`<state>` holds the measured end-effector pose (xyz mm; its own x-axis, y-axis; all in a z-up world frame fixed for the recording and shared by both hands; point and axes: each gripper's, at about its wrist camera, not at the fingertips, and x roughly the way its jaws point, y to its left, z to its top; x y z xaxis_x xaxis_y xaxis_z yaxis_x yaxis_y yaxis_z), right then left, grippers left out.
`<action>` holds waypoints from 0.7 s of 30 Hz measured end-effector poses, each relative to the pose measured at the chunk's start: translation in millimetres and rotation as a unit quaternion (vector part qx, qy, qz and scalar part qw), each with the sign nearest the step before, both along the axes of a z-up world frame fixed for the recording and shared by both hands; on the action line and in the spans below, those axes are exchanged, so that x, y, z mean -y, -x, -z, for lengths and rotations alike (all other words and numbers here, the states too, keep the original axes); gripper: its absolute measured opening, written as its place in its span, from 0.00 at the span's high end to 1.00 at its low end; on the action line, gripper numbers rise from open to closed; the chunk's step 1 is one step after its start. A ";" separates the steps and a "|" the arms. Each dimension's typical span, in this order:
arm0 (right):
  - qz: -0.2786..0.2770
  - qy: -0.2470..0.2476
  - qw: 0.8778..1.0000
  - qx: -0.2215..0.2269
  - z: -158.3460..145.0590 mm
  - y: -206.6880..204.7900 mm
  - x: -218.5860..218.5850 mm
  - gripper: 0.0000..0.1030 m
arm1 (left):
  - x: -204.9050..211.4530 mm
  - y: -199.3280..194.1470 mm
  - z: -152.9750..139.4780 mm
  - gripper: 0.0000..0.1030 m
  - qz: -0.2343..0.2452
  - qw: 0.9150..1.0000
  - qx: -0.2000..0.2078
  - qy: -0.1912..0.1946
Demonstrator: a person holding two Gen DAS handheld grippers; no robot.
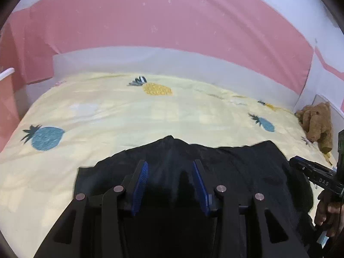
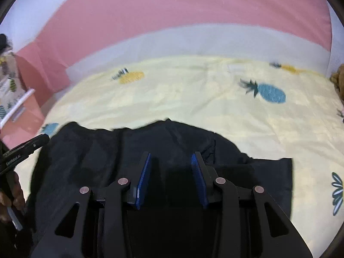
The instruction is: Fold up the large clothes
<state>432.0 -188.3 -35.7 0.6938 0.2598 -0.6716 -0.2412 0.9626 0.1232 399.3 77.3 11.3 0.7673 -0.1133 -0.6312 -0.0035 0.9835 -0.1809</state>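
A large black garment point(image 1: 236, 165) point(image 2: 86, 157) lies spread on the yellow pineapple-print bedsheet point(image 1: 129, 116) point(image 2: 193, 99), its far edge rising to a small peak. My left gripper point(image 1: 169, 163) hovers over the garment's left part, blue pads apart with nothing pinched between them. Over the right part my right gripper point(image 2: 171, 154) hangs the same way, jaws apart and only flat cloth showing below. Each gripper's black tip shows at the edge of the other's view: the right gripper point(image 1: 298, 161) and the left gripper point(image 2: 40, 139).
A brown teddy bear point(image 1: 316, 122) sits at the bed's right edge. A pink and white padded wall point(image 1: 172, 21) runs behind the bed. A pink bedside cabinet point(image 2: 23, 116) stands on the left. A person's hands point(image 1: 326, 210) point(image 2: 13, 193) hold the gripper handles.
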 end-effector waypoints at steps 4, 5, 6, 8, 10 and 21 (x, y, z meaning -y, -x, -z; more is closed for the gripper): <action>-0.002 0.000 1.000 -0.021 39.3 -12.6 5.5 0.62 | 3.5 -19.9 41.7 0.58 -0.002 0.999 -0.028 -0.019; -0.002 -0.007 1.000 -0.014 45.5 -9.9 7.6 0.62 | 3.2 -18.2 49.7 0.58 -0.001 1.000 -0.021 -0.018; -0.003 -0.008 1.000 -0.011 47.0 -10.1 8.2 0.62 | 1.5 -14.4 55.7 0.58 -0.002 1.000 -0.012 -0.012; 0.000 -0.008 1.000 -0.014 51.3 -11.6 8.1 0.62 | 0.3 -10.0 61.9 0.58 -0.003 1.000 0.000 -0.009; 0.006 -0.004 1.000 -0.017 44.3 -10.6 7.3 0.62 | 0.7 -11.4 63.4 0.58 -0.004 1.000 -0.001 -0.014; -0.042 0.004 0.999 0.010 14.3 84.4 -8.7 0.62 | 18.0 79.4 25.9 0.58 0.059 0.998 0.021 0.008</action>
<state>347.6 -179.6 -50.0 0.6833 0.3121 -0.6601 -0.3228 0.9400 0.1102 319.9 59.4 -14.6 0.7735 -0.2138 -0.5966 0.1201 0.9738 -0.1932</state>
